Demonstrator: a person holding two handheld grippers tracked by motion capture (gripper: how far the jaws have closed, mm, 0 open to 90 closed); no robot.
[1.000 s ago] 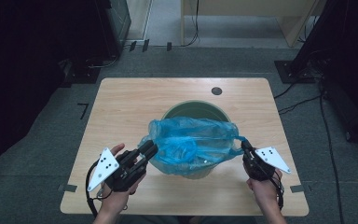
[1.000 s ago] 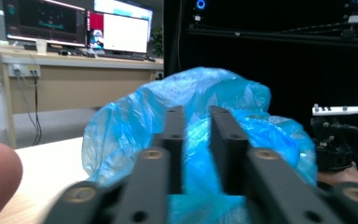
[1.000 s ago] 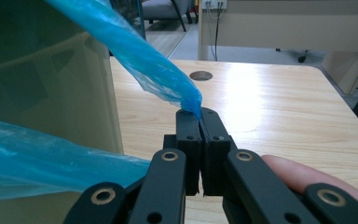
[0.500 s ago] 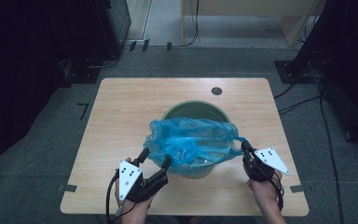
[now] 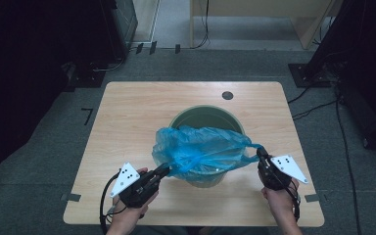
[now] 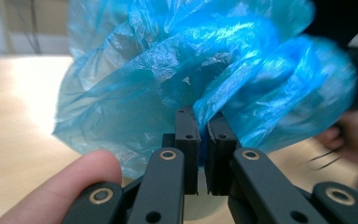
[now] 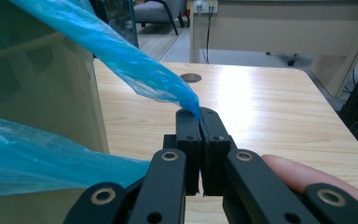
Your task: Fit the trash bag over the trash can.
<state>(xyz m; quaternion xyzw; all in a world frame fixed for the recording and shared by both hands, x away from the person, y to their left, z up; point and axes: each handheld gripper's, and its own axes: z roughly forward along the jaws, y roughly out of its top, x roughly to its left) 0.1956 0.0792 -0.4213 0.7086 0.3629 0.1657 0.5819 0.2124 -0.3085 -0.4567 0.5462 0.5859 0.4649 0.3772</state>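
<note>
A crumpled blue plastic bag (image 5: 200,149) lies over the near rim of a green bin (image 5: 205,113) in the middle of the table. My left gripper (image 5: 163,169) is at the bag's near-left edge. Its jaws have just been closing, and in the left gripper view (image 6: 203,119) a fold of the bag (image 6: 168,70) is pinched between the pads. My right gripper (image 5: 260,152) is shut on the bag's right corner, which is pulled out in a taut strip (image 7: 135,65) from the bin (image 7: 37,84) to the jaw tips (image 7: 200,112).
The light wooden table (image 5: 137,112) has a round dark grommet (image 5: 227,95) behind the bin. Dark furniture and cables stand on the grey floor around the table. A desk (image 7: 279,28) stands beyond the far edge.
The left gripper opened, swung to the bag's near side and sank a little, then shut on the bag's edge. The right gripper and the stretched corner have not moved.
</note>
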